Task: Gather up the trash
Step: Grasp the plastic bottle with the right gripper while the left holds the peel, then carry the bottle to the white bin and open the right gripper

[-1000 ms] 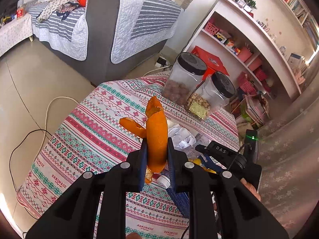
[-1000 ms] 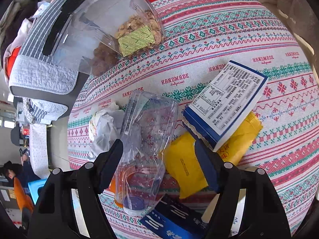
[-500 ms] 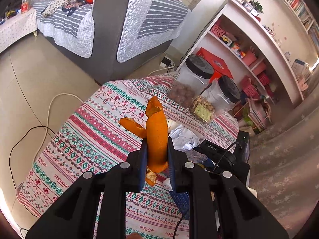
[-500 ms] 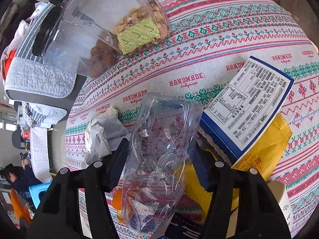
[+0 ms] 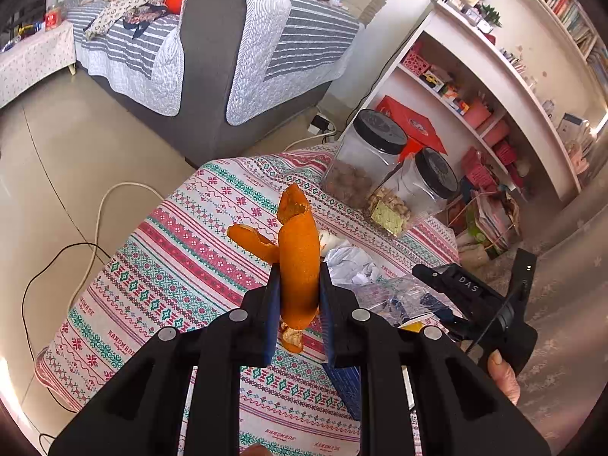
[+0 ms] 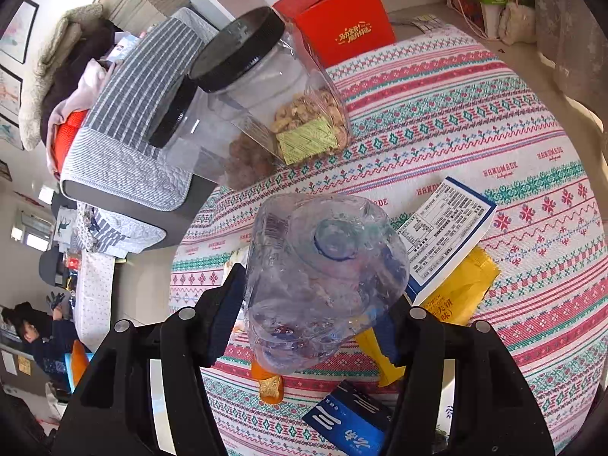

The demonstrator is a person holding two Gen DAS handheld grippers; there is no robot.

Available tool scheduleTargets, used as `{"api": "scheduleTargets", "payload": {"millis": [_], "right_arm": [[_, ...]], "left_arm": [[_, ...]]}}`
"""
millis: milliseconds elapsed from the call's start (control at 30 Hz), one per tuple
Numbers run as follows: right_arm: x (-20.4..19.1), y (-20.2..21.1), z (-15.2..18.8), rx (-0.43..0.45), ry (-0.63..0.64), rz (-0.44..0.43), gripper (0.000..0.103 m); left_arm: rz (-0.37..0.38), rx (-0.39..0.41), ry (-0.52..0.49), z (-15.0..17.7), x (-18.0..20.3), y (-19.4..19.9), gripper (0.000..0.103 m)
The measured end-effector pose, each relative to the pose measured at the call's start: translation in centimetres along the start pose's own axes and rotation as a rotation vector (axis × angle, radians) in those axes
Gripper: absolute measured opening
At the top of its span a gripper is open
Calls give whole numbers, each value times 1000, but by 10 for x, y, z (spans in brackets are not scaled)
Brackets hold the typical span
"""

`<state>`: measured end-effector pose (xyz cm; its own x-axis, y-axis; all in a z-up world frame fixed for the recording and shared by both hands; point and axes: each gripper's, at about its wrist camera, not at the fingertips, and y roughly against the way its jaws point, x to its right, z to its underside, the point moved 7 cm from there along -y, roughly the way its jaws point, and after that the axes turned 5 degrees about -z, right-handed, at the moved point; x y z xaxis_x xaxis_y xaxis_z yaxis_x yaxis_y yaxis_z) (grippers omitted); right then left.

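Note:
My left gripper [image 5: 298,292] is shut on a strip of orange peel [image 5: 298,250], held above the patterned tablecloth [image 5: 182,250]. My right gripper [image 6: 309,304] is shut on a crushed clear plastic bottle [image 6: 323,273], lifted off the cloth with its base toward the camera. The left wrist view shows the right gripper [image 5: 475,300] low at the right, with the bottle [image 5: 391,292] in it and a hand behind. Left on the cloth are a crumpled paper [image 5: 349,264], a blue-and-white box [image 6: 444,231], a yellow wrapper [image 6: 456,292], a dark blue packet [image 6: 349,421] and a small piece of peel [image 6: 269,383].
Two clear jars with black lids [image 5: 364,159] [image 5: 418,190] stand at the table's far side. A red box [image 6: 338,19], a grey striped sofa [image 5: 212,60] and white shelves [image 5: 494,87] lie beyond. Cables [image 5: 68,262] run over the floor at left. A person [image 6: 34,338] sits far off.
The right gripper closed on the crushed bottle and raised it off the cloth, tipping its base toward the camera. The left gripper kept still with the peel.

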<state>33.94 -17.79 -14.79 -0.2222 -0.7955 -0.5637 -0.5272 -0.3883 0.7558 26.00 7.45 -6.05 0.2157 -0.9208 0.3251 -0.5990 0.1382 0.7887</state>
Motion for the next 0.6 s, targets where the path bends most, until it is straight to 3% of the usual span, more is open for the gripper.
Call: {"api": "scheduleTargets", "payload": {"millis": [300,600], "right_arm": [[-2,60,-7,107,63,-2,58],[21,118,-3,193,83,7,58]], "left_arm": [[-1,15,-19,3,13,4,19],[4,21,-80,16,36,6,19]]}}
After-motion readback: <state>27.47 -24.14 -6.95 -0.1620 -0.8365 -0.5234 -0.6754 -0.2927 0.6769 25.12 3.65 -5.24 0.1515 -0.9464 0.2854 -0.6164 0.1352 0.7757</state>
